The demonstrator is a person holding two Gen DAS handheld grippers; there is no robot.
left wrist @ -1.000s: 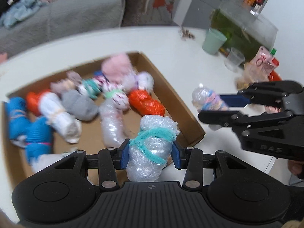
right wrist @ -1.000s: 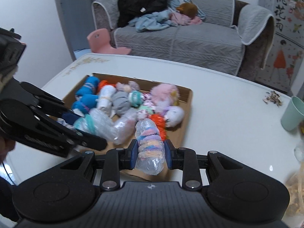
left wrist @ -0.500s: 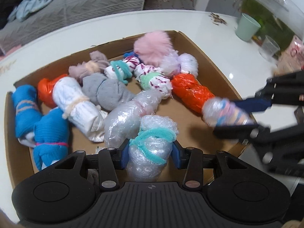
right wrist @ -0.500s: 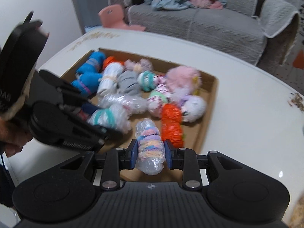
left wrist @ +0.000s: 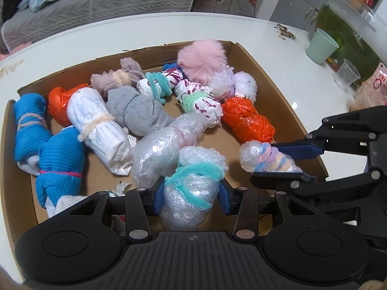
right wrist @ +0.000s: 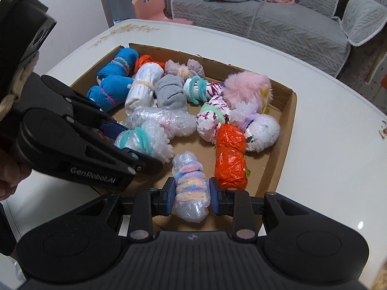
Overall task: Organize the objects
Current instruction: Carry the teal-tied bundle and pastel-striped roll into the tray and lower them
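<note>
Item: cardboard box (left wrist: 278, 89), part-filled with bundles. Your left gripper (left wrist: 191, 194) is clamped on a teal-banded bubble-wrap bundle (left wrist: 193, 181); your right gripper (right wrist: 191, 197) on a pastel-banded one (right wrist: 191, 191). Both hang over the box's near edge. Step: depositing. Next, likely: lower onto bare floor there, then release.

White glossy table (left wrist: 150, 27), rounded edge, faint floral print at far-left corner. Directly on it: shallow cardboard tray (left wrist: 287, 111) w/ low walls, centre-left, holding wrapped bundles. To the right, well apart from tray: mint-green cup (left wrist: 321, 46), clear plastic cup (left wrist: 346, 74) just nearer, small scatter of seeds or husks (left wrist: 286, 33) at far right. Pink-printed packet (left wrist: 377, 85) at right edge, partly cut off.
</note>
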